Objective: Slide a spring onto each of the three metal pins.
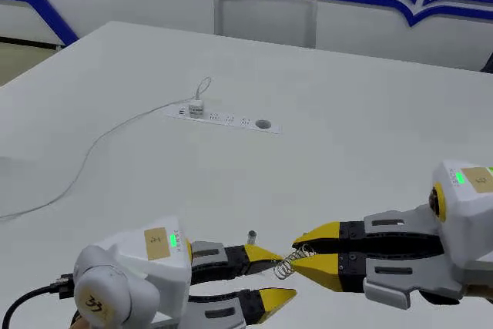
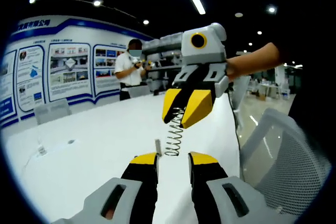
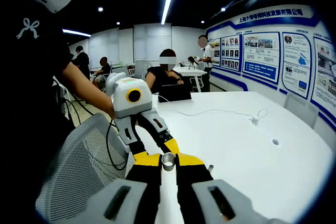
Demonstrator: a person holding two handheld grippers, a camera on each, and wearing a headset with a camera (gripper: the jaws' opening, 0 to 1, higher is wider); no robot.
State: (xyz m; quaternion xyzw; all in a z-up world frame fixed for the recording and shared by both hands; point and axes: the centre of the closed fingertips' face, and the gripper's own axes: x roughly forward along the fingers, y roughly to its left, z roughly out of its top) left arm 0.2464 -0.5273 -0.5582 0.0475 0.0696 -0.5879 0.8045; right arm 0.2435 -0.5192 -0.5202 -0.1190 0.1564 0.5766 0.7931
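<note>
A small metal spring [image 1: 287, 262] hangs out sideways from my right gripper [image 1: 296, 253], whose yellow jaws are shut on one end of it. In the right gripper view the spring [image 3: 168, 161] sits end-on between the right gripper [image 3: 168, 159] tips. My left gripper [image 1: 286, 275] faces it from the left, open, its jaws on either side of the spring's free end. In the left gripper view the spring [image 2: 174, 138] dangles from the right gripper [image 2: 175, 121] just above the left gripper [image 2: 173, 157]. One short metal pin [image 1: 252, 236] stands upright on the white table [image 1: 347, 136] just behind the jaws.
A white power strip [image 1: 223, 119] with a plugged-in charger and a long white cable [image 1: 92, 148] lies mid-table. A grey chair [image 1: 266, 17] stands at the far edge. Mesh chairs [image 2: 283, 166] are beside the table, and people are in the background.
</note>
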